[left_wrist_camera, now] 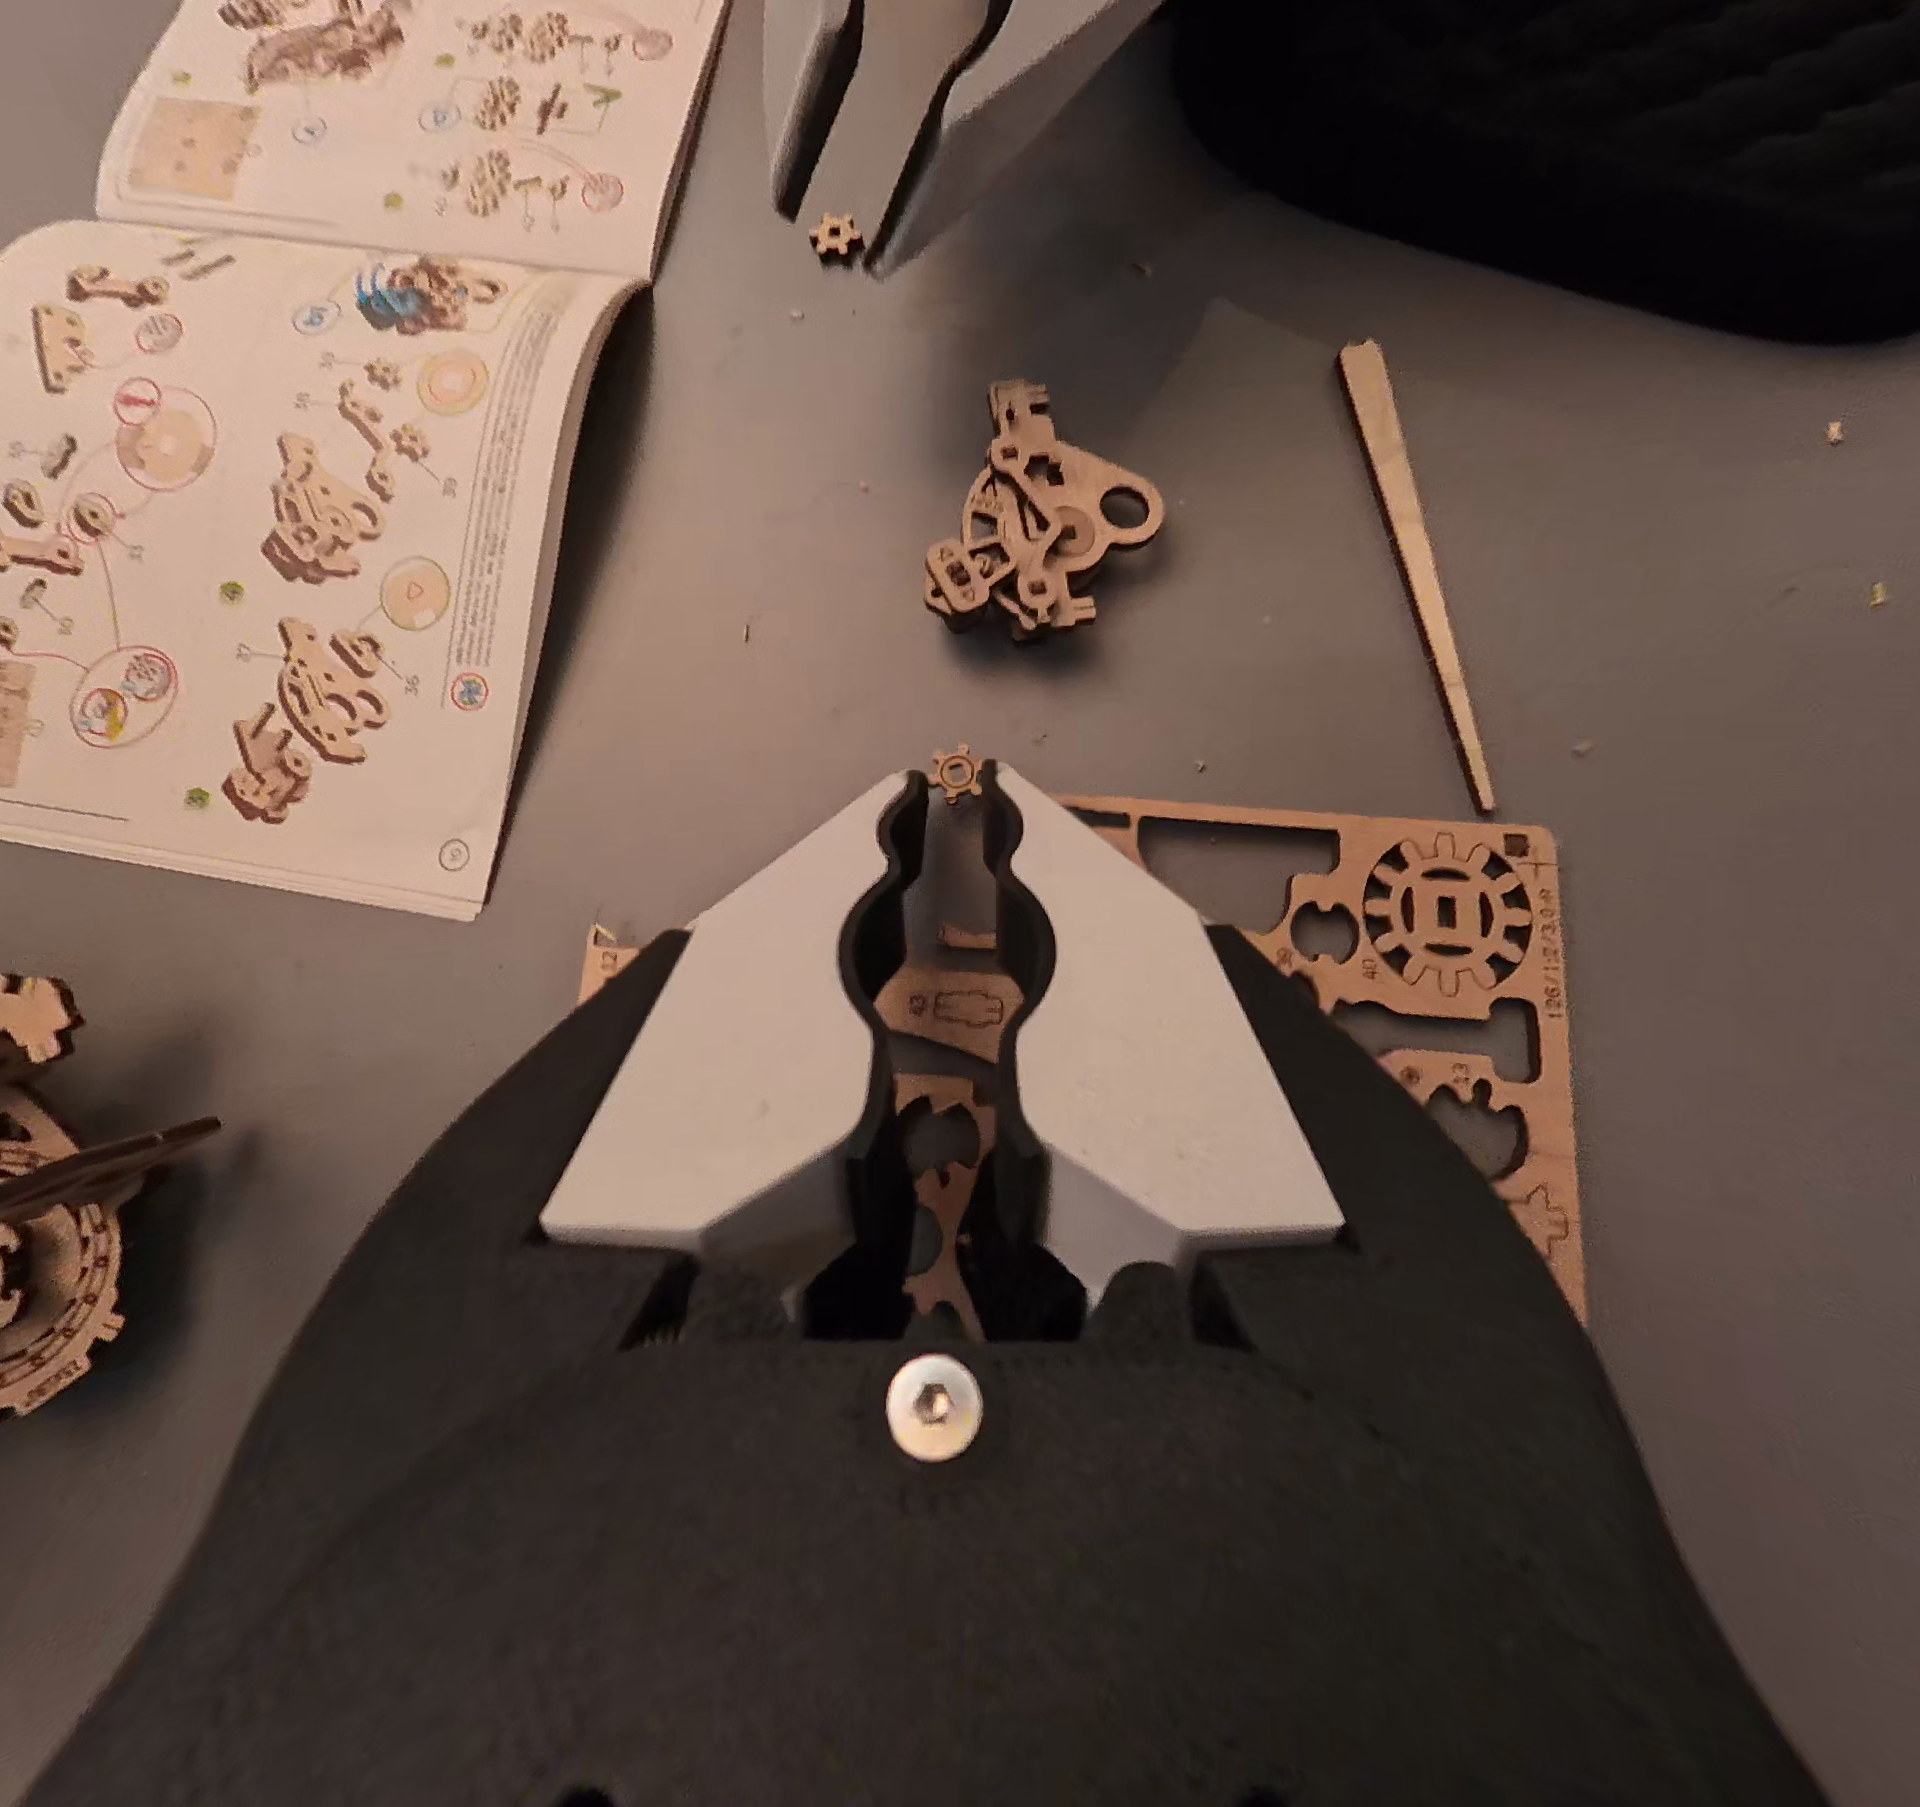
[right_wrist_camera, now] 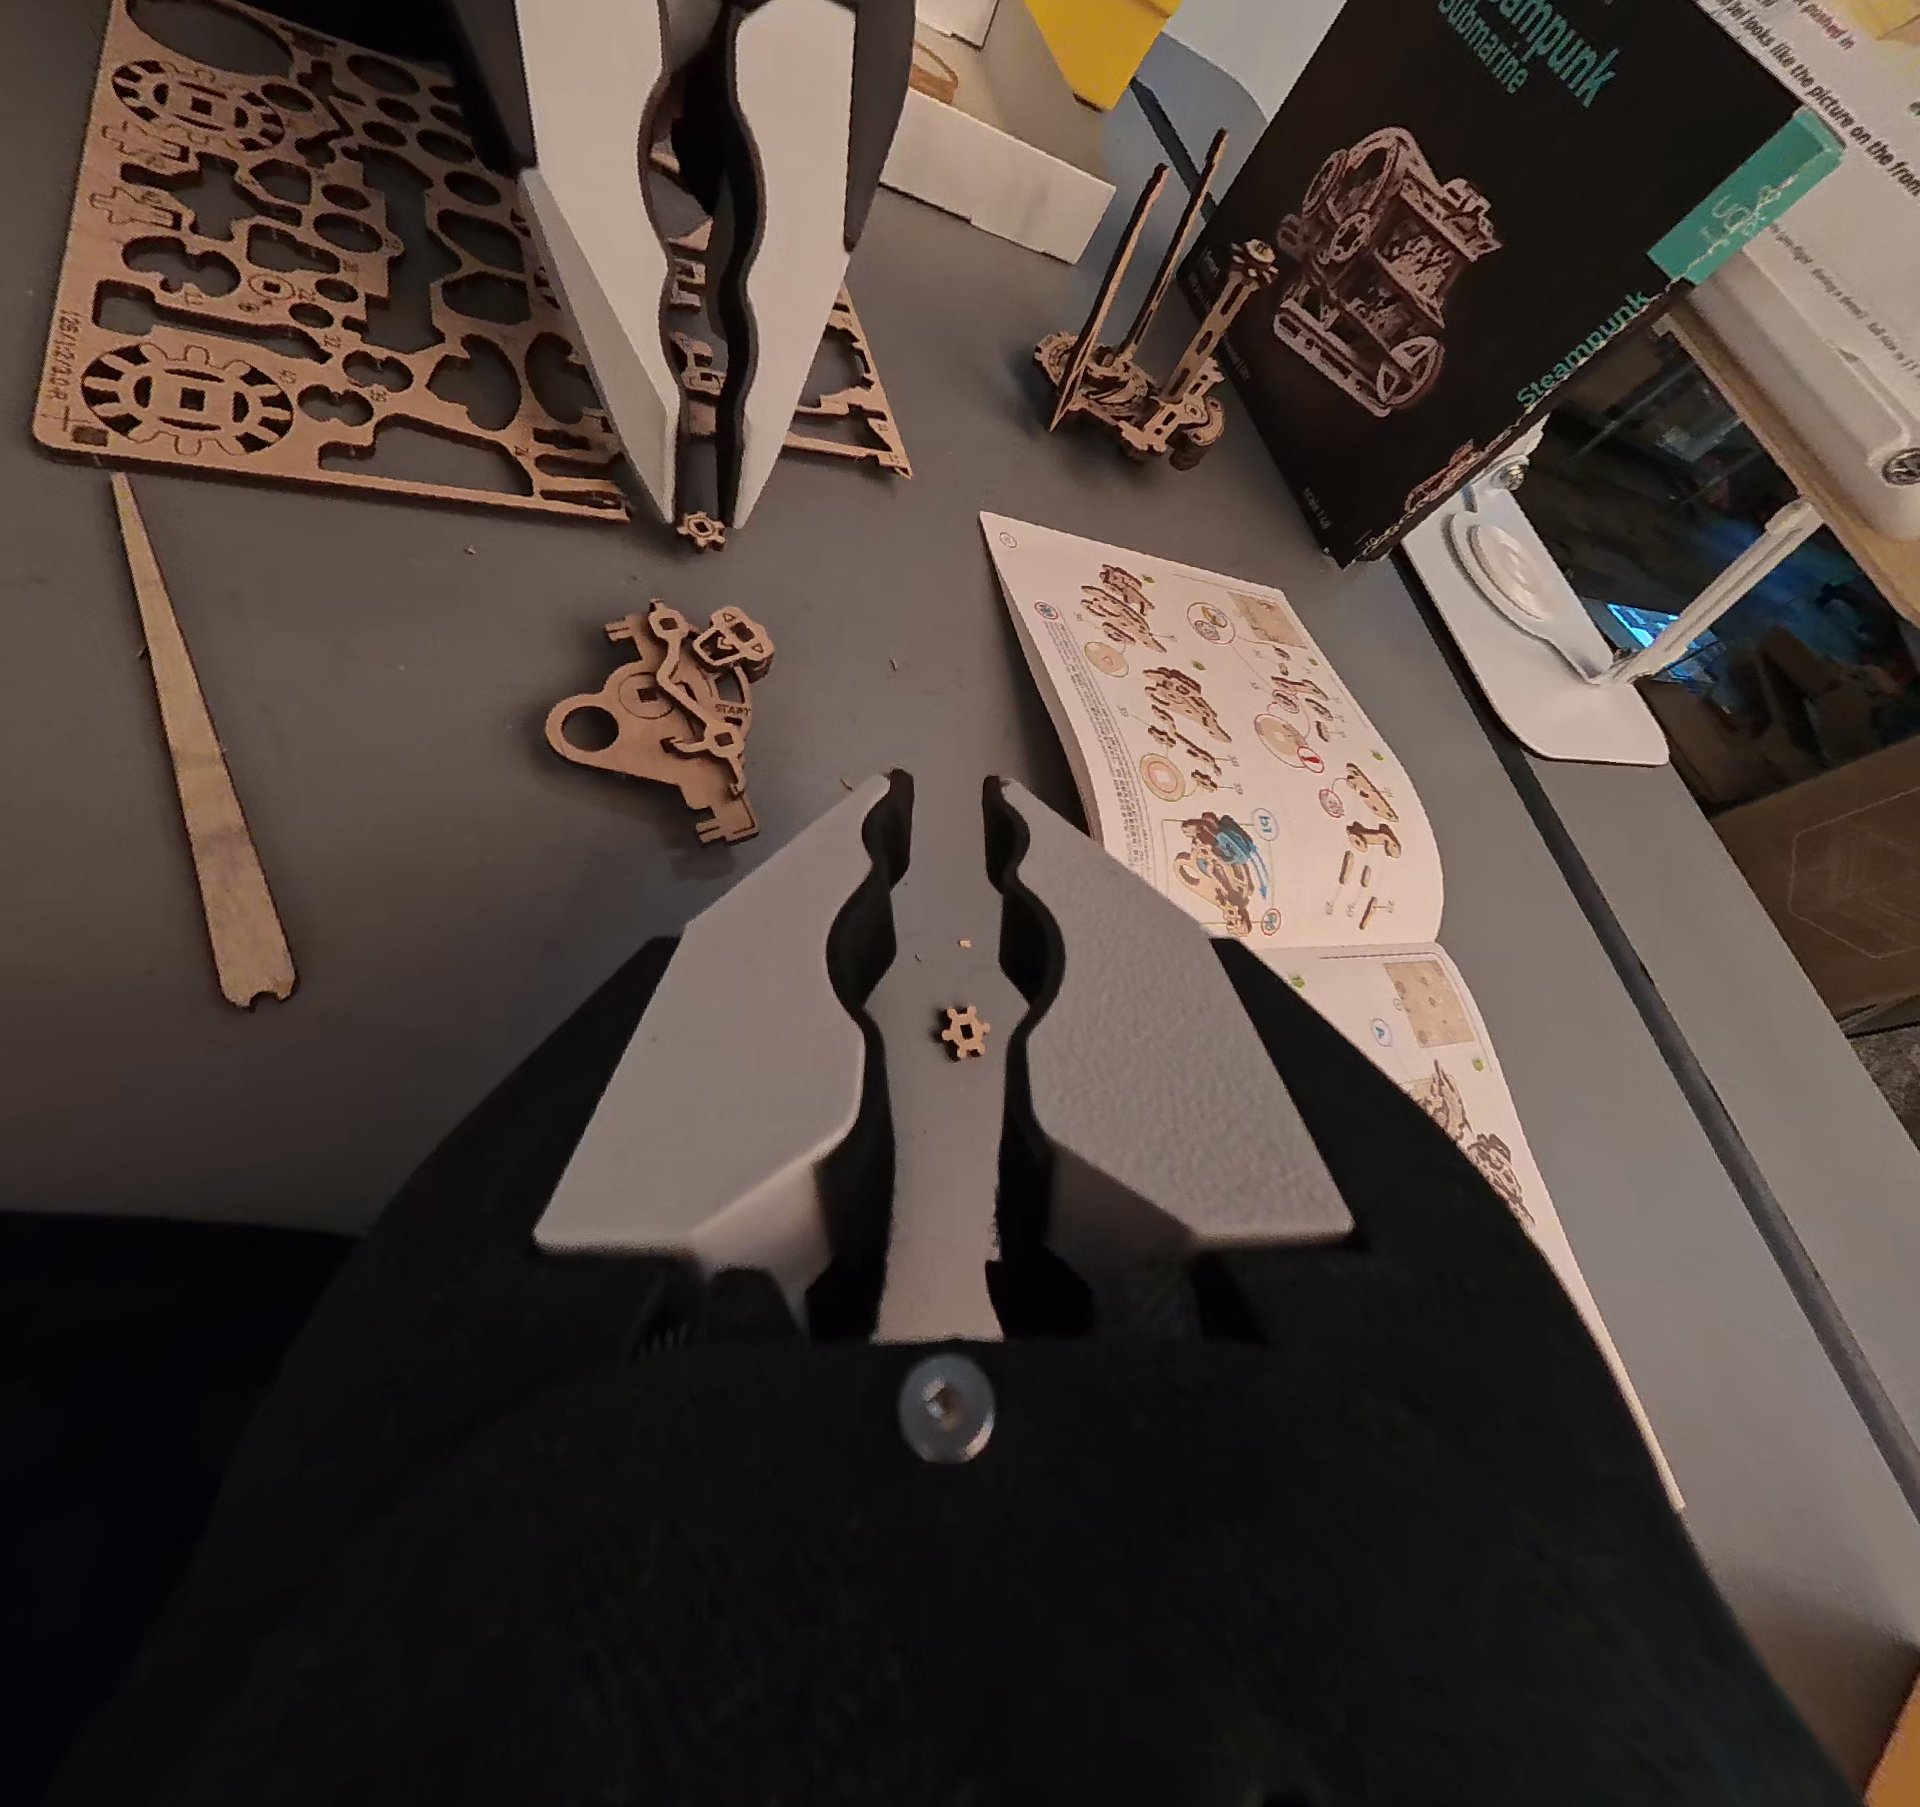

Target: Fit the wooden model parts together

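Grey table (left_wrist_camera: 727,531) is carrying a part-built wooden assembly (left_wrist_camera: 1039,516); my left gripper (left_wrist_camera: 957,778) is pinching one small cog (left_wrist_camera: 957,772) — my right gripper (right_wrist_camera: 940,791), jaws narrowly apart, is straddling another small gear (right_wrist_camera: 965,1033), both unfitted.

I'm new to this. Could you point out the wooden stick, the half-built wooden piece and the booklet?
Wooden stick (left_wrist_camera: 1415,573), left wrist view, mid-length.
Half-built wooden piece (right_wrist_camera: 665,718), right wrist view, its flat centre.
Booklet (right_wrist_camera: 1226,718), right wrist view, open page.

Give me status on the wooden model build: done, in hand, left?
Done: a flat sub-assembly lies joined on the table, and parts are already punched from the sheet. In hand: left tongs pinch a small gear. Left: a second gear lies loose between the open right tongs; neither is fitted.
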`<state>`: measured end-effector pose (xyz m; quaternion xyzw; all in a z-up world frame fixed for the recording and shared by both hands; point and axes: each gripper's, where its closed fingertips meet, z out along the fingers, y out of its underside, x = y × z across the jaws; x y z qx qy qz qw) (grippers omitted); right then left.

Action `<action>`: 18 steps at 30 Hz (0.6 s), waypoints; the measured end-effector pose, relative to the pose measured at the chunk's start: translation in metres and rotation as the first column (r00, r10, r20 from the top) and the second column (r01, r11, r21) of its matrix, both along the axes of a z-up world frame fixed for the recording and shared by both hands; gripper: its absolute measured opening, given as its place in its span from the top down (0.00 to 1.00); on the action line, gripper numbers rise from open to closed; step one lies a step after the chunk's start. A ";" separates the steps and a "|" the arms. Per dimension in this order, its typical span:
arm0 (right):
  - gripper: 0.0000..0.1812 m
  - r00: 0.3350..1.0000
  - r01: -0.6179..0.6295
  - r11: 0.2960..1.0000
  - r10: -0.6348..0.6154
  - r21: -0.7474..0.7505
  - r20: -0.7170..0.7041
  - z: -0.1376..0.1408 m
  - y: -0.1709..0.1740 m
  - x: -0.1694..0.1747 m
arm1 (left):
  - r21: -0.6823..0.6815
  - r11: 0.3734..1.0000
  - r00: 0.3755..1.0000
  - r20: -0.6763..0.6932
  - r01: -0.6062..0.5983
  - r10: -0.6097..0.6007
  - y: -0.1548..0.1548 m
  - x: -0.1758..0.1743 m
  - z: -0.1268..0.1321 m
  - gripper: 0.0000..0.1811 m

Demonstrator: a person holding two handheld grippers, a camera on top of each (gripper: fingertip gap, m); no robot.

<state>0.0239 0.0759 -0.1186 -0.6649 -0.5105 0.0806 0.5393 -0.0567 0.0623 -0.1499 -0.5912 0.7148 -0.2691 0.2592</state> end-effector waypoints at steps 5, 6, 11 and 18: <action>0.94 1.000 0.001 1.000 -0.001 0.005 0.004 0.000 0.000 0.000 | 0.010 1.000 0.997 0.073 -0.004 0.003 -0.008 0.014 0.013 0.95; 0.94 1.000 0.001 1.000 -0.001 0.006 0.007 0.000 0.000 0.000 | 0.012 1.000 0.997 0.079 -0.007 0.006 -0.010 0.016 0.015 0.95; 0.94 1.000 -0.003 1.000 0.002 0.014 0.027 -0.002 -0.001 -0.001 | -0.049 0.998 0.991 0.128 -0.037 0.043 -0.014 0.026 0.022 0.95; 0.94 0.999 -0.007 1.000 0.006 0.021 0.047 -0.004 -0.001 -0.002 | -0.112 0.992 0.982 0.170 -0.064 0.083 -0.013 0.029 0.031 0.95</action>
